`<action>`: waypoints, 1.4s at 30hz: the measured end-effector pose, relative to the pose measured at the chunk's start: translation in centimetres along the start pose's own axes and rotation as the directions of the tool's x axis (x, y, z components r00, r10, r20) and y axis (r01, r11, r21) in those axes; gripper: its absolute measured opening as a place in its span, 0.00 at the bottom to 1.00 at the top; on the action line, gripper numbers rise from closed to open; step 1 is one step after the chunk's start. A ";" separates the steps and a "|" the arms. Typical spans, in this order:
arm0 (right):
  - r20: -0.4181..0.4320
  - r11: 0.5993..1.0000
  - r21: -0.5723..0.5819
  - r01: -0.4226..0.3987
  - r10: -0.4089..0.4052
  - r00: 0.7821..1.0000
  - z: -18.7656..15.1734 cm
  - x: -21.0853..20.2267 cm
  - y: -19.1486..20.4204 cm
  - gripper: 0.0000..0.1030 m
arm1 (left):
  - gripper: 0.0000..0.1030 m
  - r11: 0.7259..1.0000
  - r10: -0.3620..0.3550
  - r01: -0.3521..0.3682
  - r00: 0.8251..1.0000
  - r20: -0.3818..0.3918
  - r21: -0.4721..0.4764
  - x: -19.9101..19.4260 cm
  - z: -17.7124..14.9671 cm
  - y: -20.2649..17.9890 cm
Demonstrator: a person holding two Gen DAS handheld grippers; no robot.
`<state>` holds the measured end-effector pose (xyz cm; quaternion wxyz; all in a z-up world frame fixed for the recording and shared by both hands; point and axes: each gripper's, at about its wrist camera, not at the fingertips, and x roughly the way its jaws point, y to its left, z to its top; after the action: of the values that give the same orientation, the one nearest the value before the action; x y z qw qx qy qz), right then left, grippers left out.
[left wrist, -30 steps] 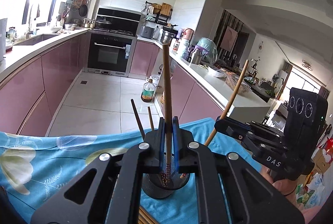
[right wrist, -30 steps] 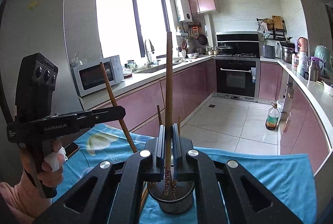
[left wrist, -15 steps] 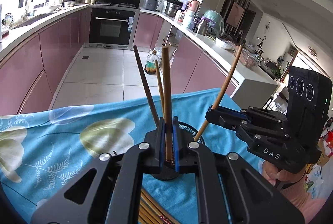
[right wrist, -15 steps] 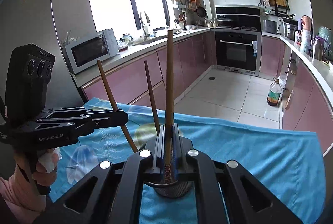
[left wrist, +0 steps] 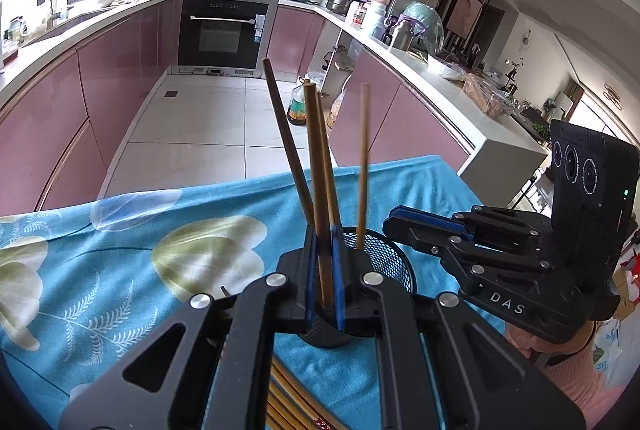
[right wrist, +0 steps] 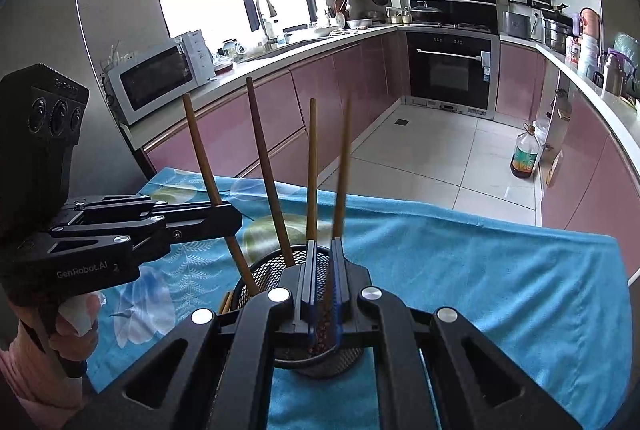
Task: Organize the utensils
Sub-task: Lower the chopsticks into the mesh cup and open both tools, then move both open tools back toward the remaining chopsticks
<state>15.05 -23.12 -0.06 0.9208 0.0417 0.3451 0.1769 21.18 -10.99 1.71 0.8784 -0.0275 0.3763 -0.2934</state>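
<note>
Two hand-held grippers (left wrist: 322, 270) (right wrist: 323, 284) each clench one chopstick (left wrist: 316, 166) over one mesh holder (left wrist: 390, 262).

We are taking the mesh holder (left wrist: 384, 262) as our landmark: it is standing on the tablecloth (left wrist: 120, 250), with several chopsticks (right wrist: 268, 174) leaning upright inside it. More chopsticks (left wrist: 288, 402) are lying flat on the cloth on the camera side of the holder. Beyond it we are seeing the oven (left wrist: 224, 30), and an oil bottle (right wrist: 524, 154) is sitting on the floor behind it.
</note>
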 end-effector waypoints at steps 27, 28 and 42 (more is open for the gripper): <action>0.108 0.997 -0.040 -0.068 0.072 0.992 -2.7 -4.0 2.9 0.36 | 0.52 0.985 0.172 -0.175 0.973 0.157 0.006 -5.8 -4.0 0.8; 0.112 0.995 -0.052 -0.083 0.089 0.990 -3.0 -4.3 3.3 0.36 | 0.53 0.984 0.175 -0.178 0.971 0.160 0.007 -6.1 -4.5 0.9; -0.116 0.987 -0.056 -0.154 0.146 0.982 -9.2 0.5 6.4 0.40 | 0.61 0.963 0.268 -0.268 0.963 0.003 -0.031 -5.3 -12.9 4.6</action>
<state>7.57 -17.39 -6.06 0.8851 0.0277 0.3857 0.2590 11.81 -2.10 -5.35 0.9108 0.0093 0.3779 -0.1662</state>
